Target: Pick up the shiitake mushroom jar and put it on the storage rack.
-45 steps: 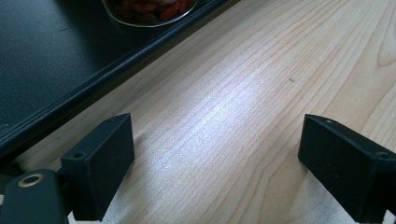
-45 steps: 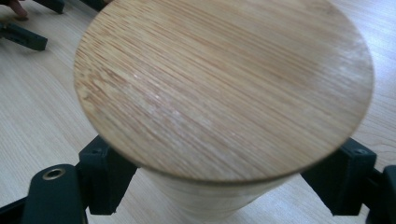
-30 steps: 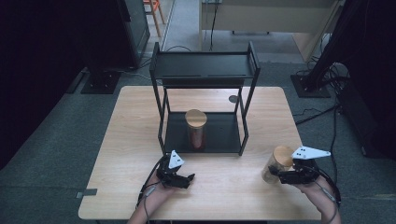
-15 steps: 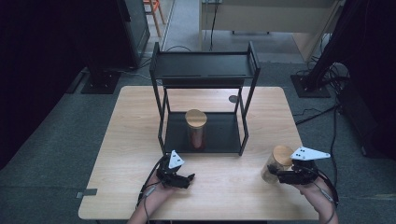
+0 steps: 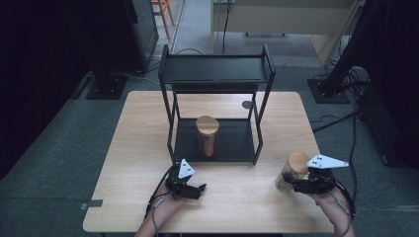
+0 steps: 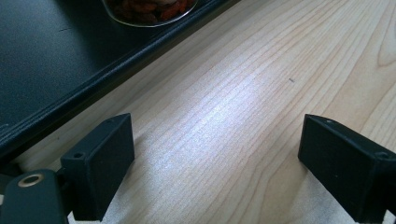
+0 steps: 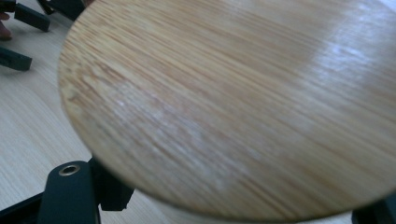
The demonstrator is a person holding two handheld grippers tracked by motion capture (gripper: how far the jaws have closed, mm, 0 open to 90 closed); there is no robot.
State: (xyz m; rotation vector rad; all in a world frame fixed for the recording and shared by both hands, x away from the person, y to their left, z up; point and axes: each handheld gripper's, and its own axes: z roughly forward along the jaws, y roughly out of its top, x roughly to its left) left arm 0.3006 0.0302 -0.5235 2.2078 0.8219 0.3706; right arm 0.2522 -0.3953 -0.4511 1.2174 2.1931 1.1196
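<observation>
A glass jar with a bamboo lid (image 5: 207, 134) stands on the lower shelf (image 5: 237, 143) of a black two-tier rack (image 5: 217, 69); its base (image 6: 149, 9) holds reddish contents. A second jar with a bamboo lid (image 5: 292, 169) is at the table's front right, and my right gripper (image 5: 289, 183) is shut on it from the right. In the right gripper view the lid (image 7: 243, 93) spreads over the jaws of that gripper (image 7: 243, 205). My left gripper (image 5: 197, 190) rests open just before the rack's front edge, with bare wood between the jaws (image 6: 215, 154).
The wooden table (image 5: 133, 148) has free room left and right of the rack. A small dark disc (image 5: 247, 104) lies behind the rack's right leg. The rack's top shelf (image 5: 217, 74) is bare. Cables and dark stands surround the table on the floor.
Almost nothing: the right gripper and its jar have drifted very slightly left. The left gripper stays put.
</observation>
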